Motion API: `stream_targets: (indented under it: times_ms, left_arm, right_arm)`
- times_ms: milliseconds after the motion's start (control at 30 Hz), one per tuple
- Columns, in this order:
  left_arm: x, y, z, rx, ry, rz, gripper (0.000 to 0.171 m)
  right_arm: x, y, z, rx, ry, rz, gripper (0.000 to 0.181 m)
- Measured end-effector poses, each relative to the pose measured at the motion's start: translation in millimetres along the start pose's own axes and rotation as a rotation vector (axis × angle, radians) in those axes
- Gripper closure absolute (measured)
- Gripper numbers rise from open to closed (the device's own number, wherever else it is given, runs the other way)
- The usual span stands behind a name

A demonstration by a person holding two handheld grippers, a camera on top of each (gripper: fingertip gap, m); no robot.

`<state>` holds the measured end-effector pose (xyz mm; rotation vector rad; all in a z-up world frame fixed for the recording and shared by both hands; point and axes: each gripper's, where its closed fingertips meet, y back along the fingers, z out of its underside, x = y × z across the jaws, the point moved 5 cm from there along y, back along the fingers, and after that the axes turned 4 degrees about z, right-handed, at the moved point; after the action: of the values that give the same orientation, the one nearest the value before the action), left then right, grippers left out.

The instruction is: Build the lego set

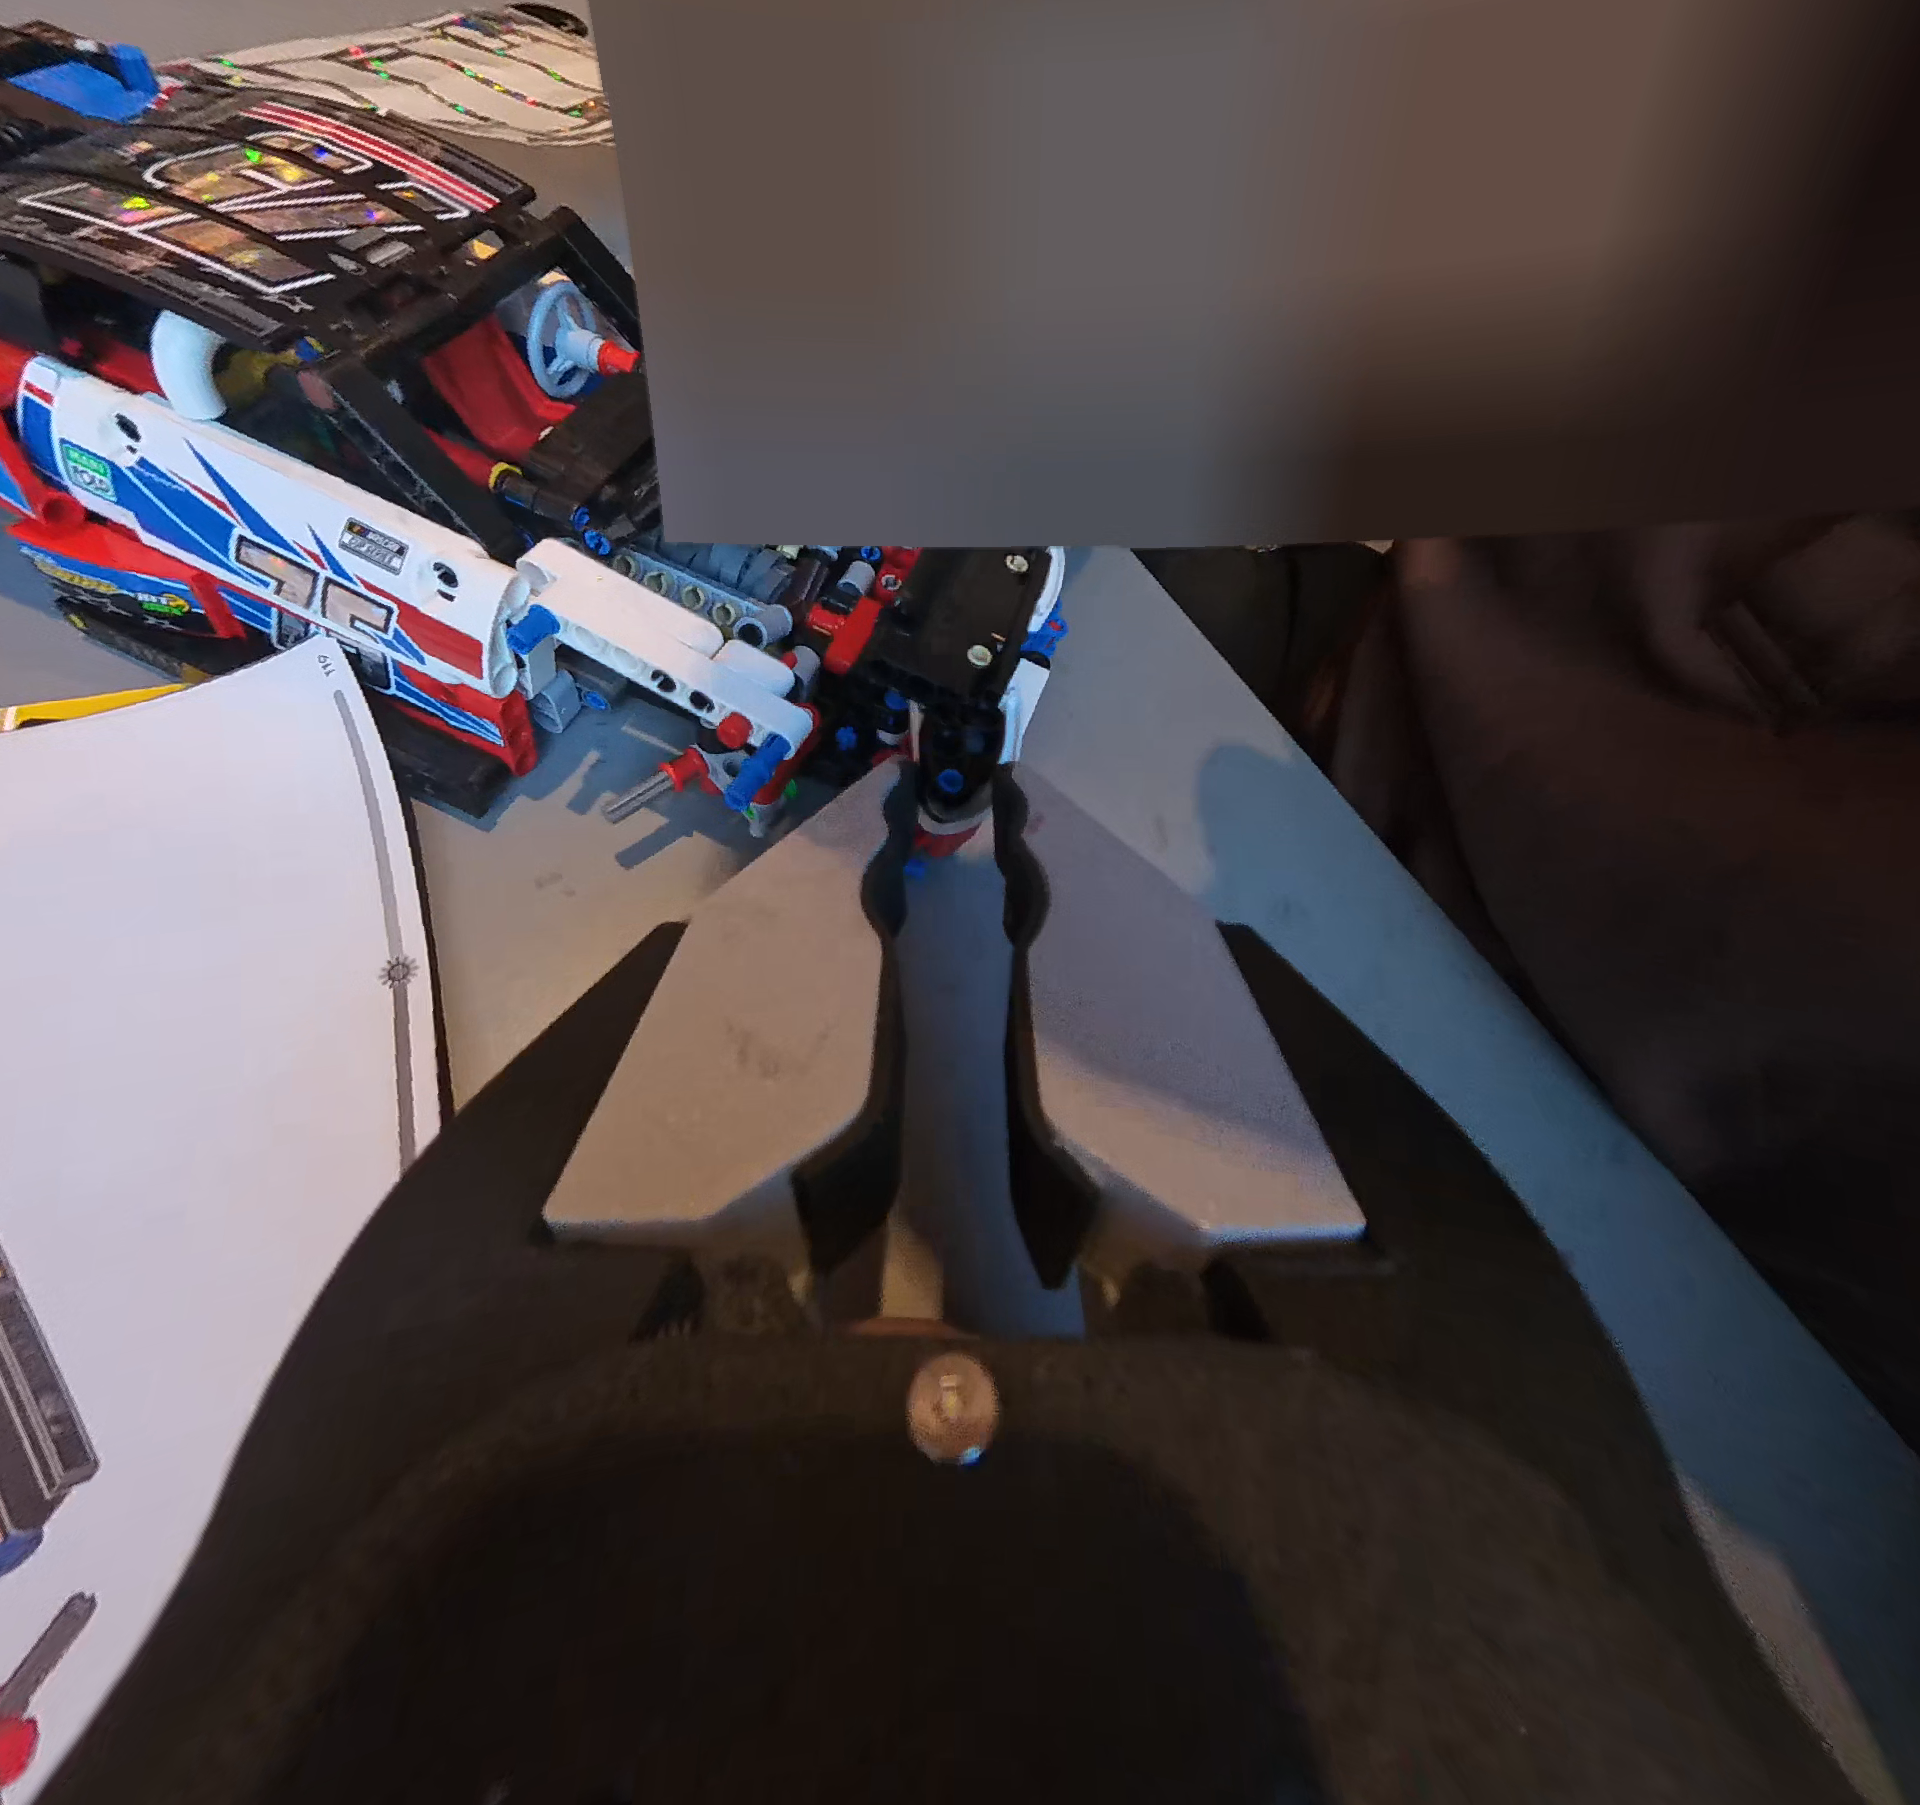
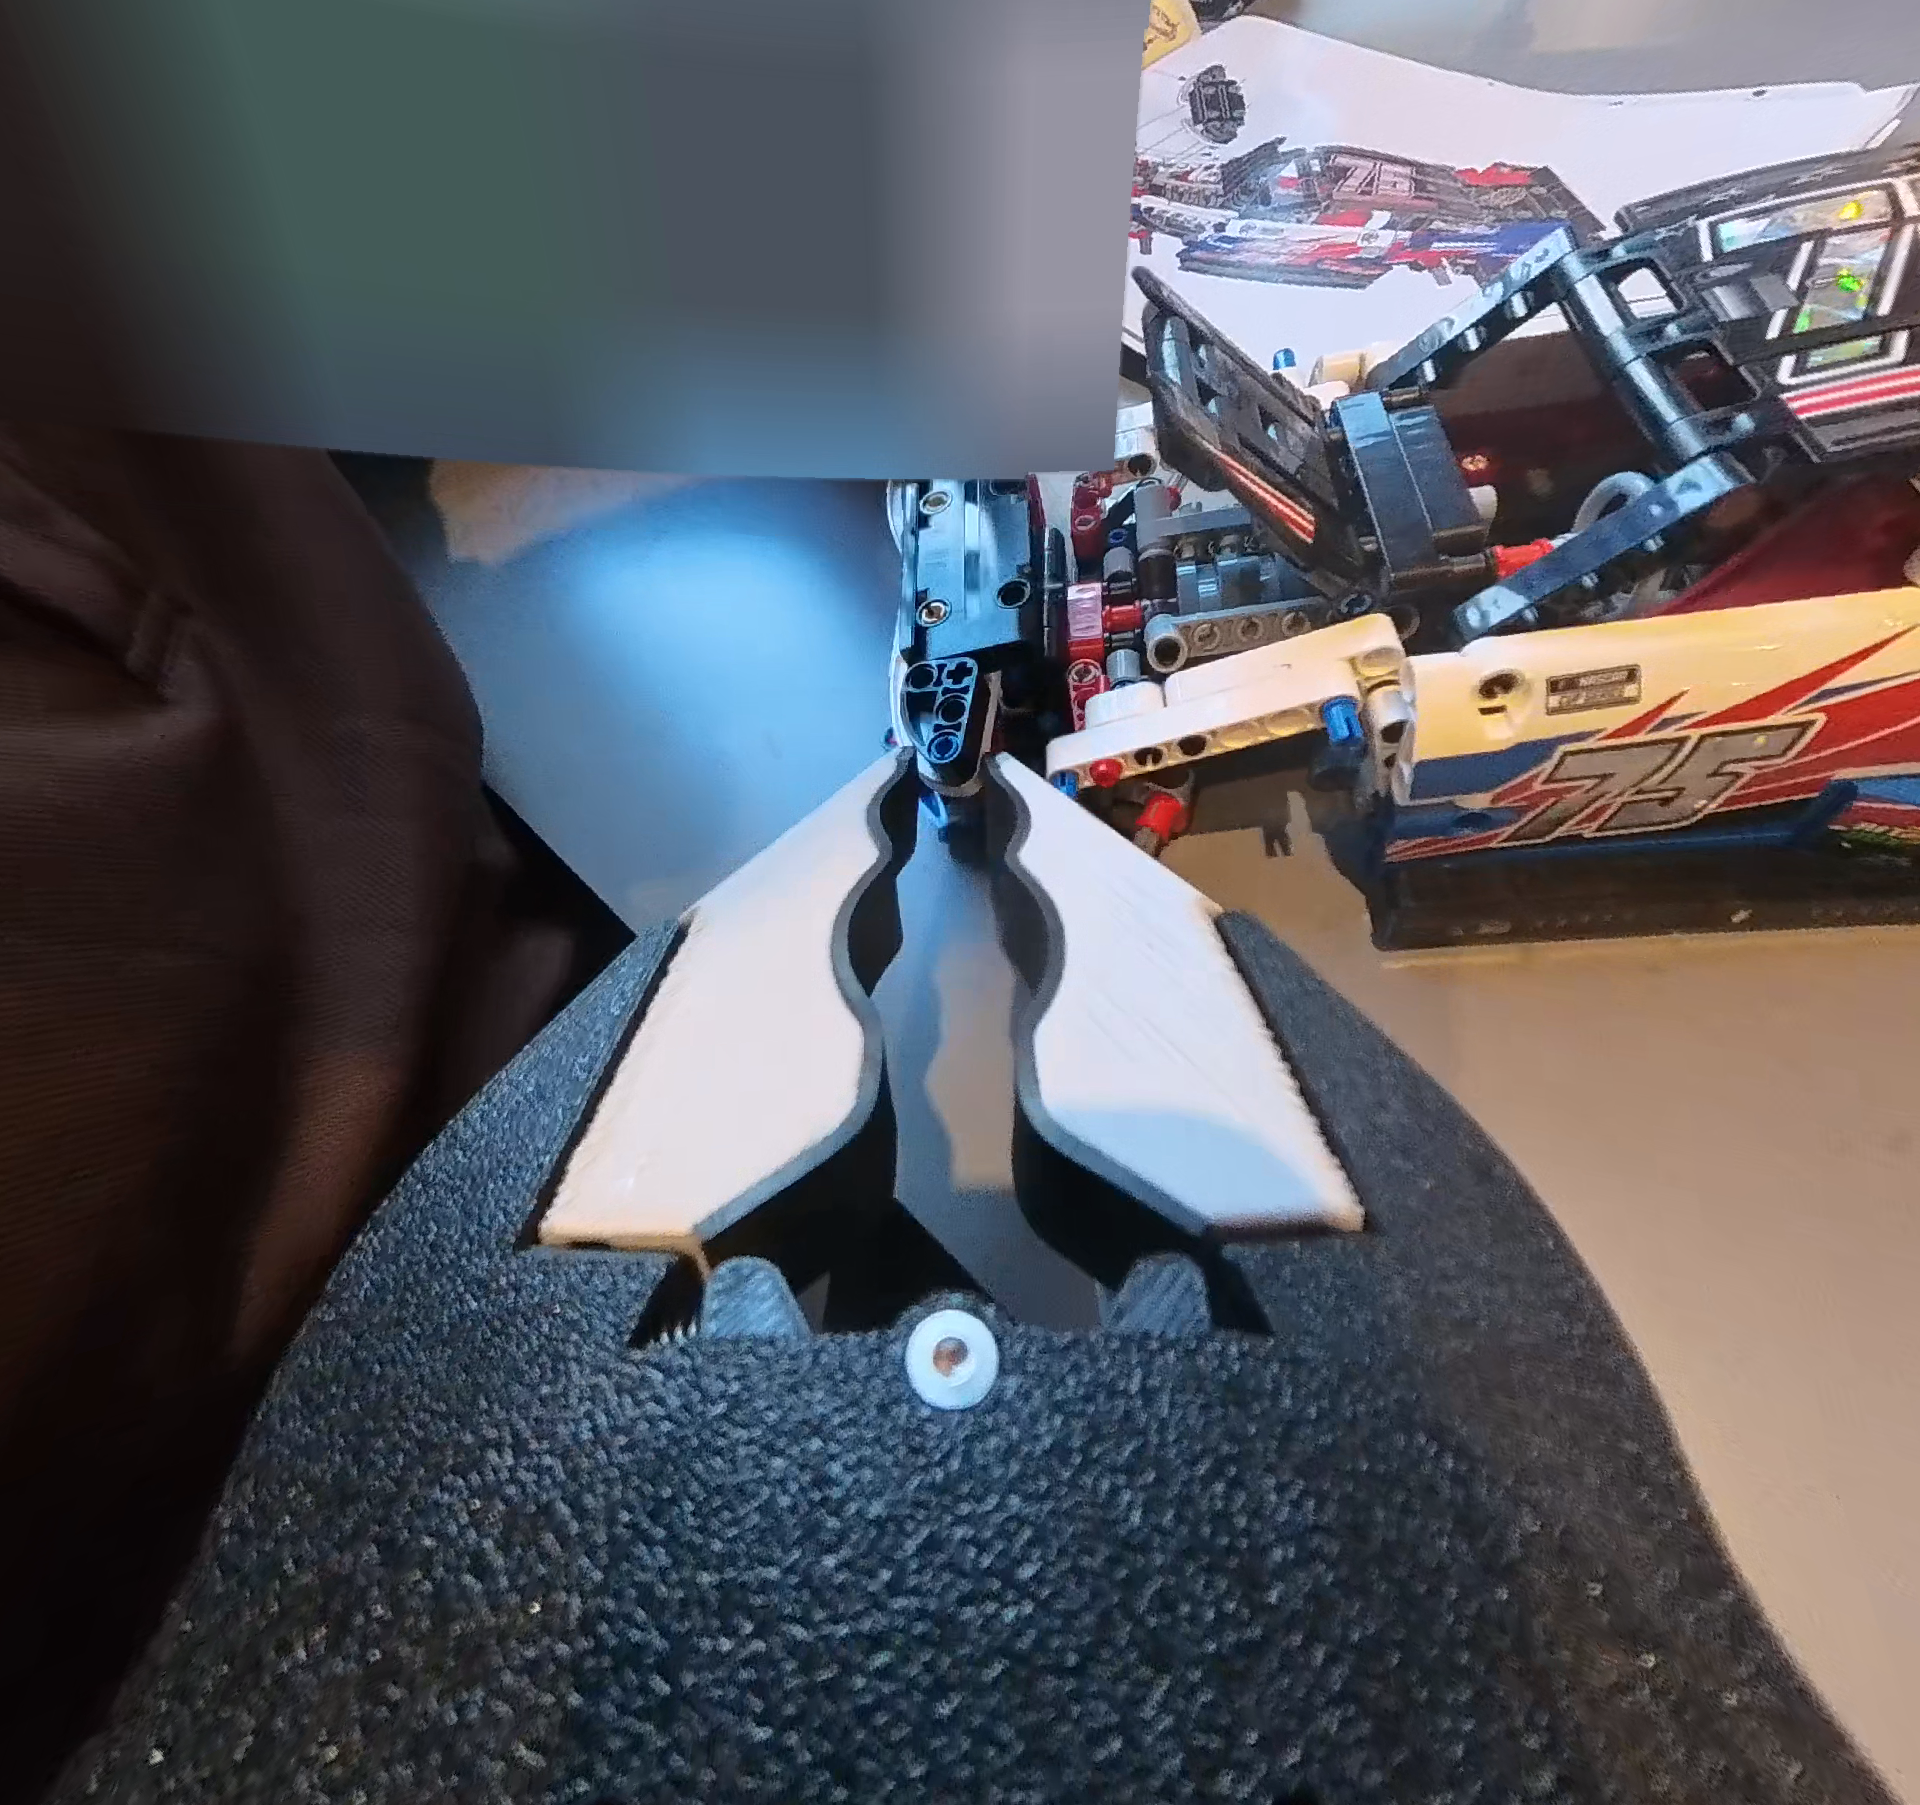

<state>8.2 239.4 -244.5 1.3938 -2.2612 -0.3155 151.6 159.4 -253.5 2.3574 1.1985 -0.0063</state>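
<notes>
Grippers: we pinch the car's (image 1: 312,550) stiff, light nose piece (image 1: 951,768) with left (image 1: 948,799) and right (image 2: 951,779).

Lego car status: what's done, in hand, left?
Done: the car's cabin, stickered roof and numbered side panel. In hand: both the left gripper and right gripper pinch the black front subassembly. Left: the engine bay sits uncovered, instruction booklet open.
</notes>
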Motion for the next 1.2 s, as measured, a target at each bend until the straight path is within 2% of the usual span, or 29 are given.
stream_targets:
  times_ms: [267,433,600,1200]
  left_arm:
    - [4,4,-8,-0.041,-0.051,0.01,0.16]
    - [-8,4,-13,-0.017,-0.001,0.039,0.16]
    - [-11,-4,-1,-0.074,0.006,0.046,0.16]
    - [-7,3,2,-0.067,-0.006,0.046,0.161]
  right_arm:
    - [-7,2,-1,0.027,0.047,-0.032,0.17]
    - [-2,2,-2,0.046,0.037,-0.03,0.171]
    - [-1,3,-1,0.036,0.049,-0.027,0.171]
    - [0,-2,0,0.022,0.039,-0.027,0.172]
